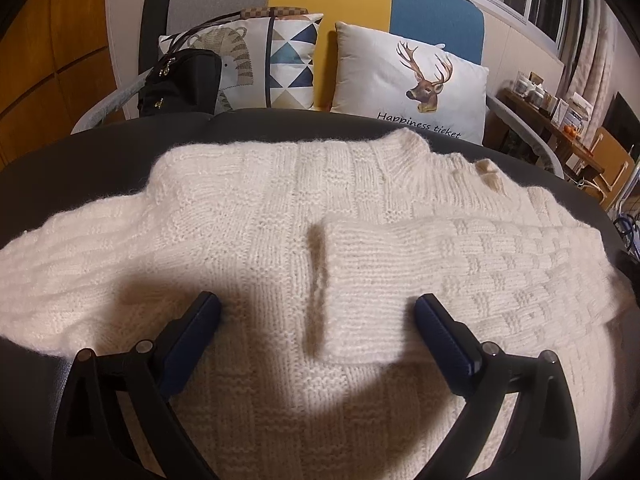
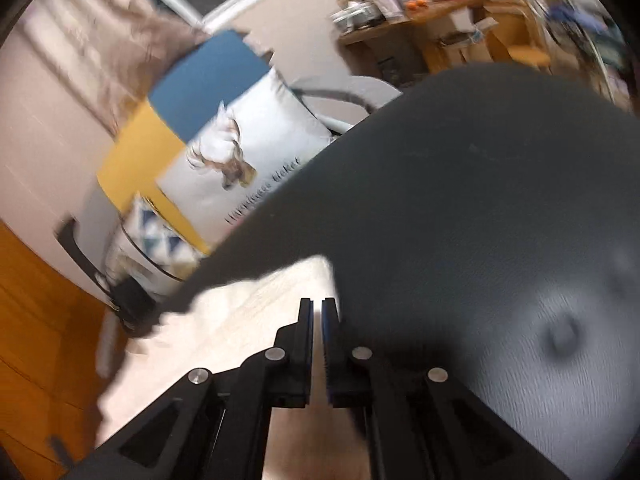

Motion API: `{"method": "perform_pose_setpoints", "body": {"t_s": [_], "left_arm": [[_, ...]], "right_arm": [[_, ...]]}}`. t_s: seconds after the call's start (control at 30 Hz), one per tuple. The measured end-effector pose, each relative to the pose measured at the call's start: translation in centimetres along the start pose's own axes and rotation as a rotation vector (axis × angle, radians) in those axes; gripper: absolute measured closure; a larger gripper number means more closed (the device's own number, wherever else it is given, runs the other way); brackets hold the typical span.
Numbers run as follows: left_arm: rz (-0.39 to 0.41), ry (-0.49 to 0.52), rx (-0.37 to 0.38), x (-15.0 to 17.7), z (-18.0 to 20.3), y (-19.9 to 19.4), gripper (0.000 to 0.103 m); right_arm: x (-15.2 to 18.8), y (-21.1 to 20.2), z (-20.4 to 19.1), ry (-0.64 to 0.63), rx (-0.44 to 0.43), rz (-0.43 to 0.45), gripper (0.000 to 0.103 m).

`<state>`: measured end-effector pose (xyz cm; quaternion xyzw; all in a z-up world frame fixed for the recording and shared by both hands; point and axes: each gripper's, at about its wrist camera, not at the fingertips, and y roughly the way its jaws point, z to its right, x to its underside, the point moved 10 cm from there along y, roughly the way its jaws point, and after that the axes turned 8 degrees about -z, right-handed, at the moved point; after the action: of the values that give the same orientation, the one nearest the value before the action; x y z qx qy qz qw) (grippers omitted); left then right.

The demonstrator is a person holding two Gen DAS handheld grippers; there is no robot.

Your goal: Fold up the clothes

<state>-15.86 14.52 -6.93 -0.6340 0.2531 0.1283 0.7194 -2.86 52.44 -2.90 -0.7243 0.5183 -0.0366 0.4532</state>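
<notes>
A cream knitted sweater (image 1: pixel 248 216) lies flat on a dark grey surface (image 1: pixel 80 152). One sleeve (image 1: pixel 420 256) is folded across its body, its cuff near the middle. My left gripper (image 1: pixel 318 312) is open just above the sweater, its fingers on either side of the cuff, holding nothing. In the blurred right wrist view, my right gripper (image 2: pixel 318 308) has its jaws nearly together at an edge of the sweater (image 2: pixel 248 320). Whether fabric is pinched between the jaws is not clear.
Behind the surface stands a sofa with a deer cushion (image 1: pixel 412 84), a triangle-pattern cushion (image 1: pixel 292 60) and a black bag (image 1: pixel 180 80). A cluttered wooden shelf (image 1: pixel 552 116) stands at the right. Bare dark surface (image 2: pixel 480 200) lies right of the sweater.
</notes>
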Motion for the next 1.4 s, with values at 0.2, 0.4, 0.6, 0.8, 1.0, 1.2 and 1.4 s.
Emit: {"method": "perform_pose_setpoints", "body": {"t_s": [0.2, 0.4, 0.6, 0.8, 1.0, 1.2, 1.4], "left_arm": [[0.001, 0.0, 0.005, 0.0, -0.1, 0.0, 0.004], [0.001, 0.003, 0.002, 0.0, 0.0, 0.1, 0.003], [0.002, 0.007, -0.002, -0.1, 0.1, 0.2, 0.003], [0.003, 0.006, 0.004, -0.1, 0.0, 0.2, 0.003], [0.002, 0.008, 0.008, -0.1, 0.0, 0.3, 0.002], [0.008, -0.005, 0.035, -0.1, -0.1, 0.1, 0.002], [0.017, -0.061, 0.172, 0.5, -1.1, -0.8, 0.002]], "right_arm": [[4.8, -1.5, 0.5, -0.137, 0.086, -0.09, 0.1], [4.0, -1.3, 4.5, -0.1, 0.222, -0.107, 0.103], [3.0, -2.0, -1.6, -0.113, 0.065, -0.043, 0.098], [4.3, 3.1, -2.0, -0.179, 0.199, -0.151, 0.103], [4.1, 1.8, -3.2, -0.182, 0.263, -0.131, 0.097], [11.3, 3.9, -17.4, -0.501, -0.031, -0.195, 0.097], [16.1, 10.1, -18.4, -0.585, 0.092, -0.294, 0.102]]}}
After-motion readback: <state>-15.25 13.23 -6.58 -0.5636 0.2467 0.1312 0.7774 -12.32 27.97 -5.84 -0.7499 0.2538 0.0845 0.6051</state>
